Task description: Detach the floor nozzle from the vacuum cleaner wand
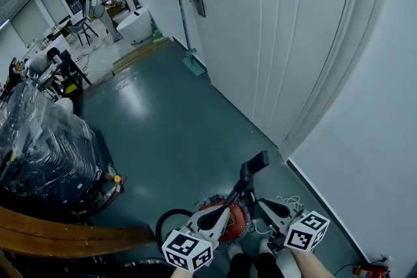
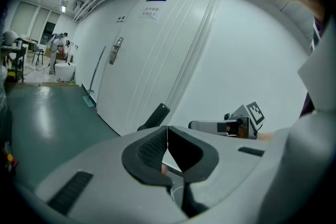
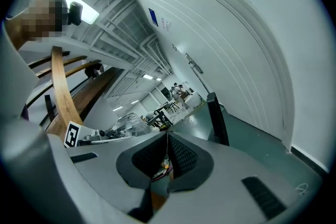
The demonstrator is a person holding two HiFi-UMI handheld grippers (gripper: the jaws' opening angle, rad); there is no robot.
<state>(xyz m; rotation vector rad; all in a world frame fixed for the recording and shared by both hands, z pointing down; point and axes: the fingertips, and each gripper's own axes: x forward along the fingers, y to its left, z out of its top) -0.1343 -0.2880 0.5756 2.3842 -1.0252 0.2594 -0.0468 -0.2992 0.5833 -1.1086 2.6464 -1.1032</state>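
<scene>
In the head view a red canister vacuum cleaner [image 1: 229, 217] stands on the green floor just ahead of the person's feet, with a black hose [image 1: 164, 221] looping off to its left. A black wand end [image 1: 253, 165] rises from it at a slant; it also shows in the left gripper view [image 2: 157, 114] and the right gripper view [image 3: 217, 117]. I cannot make out the floor nozzle. My left gripper [image 1: 208, 218] hovers over the canister's left side, shut and empty [image 2: 167, 139]. My right gripper [image 1: 269, 207] hangs to the right of the canister, likewise shut and empty [image 3: 168, 147].
A white door [image 1: 260, 29] and white wall [image 1: 371, 140] run along the right. A plastic-wrapped dark load [image 1: 39, 146] and a wooden plank [image 1: 65, 236] sit at the left. A white cable [image 1: 291, 201] lies by the wall, a red object [image 1: 369, 269] in the corner.
</scene>
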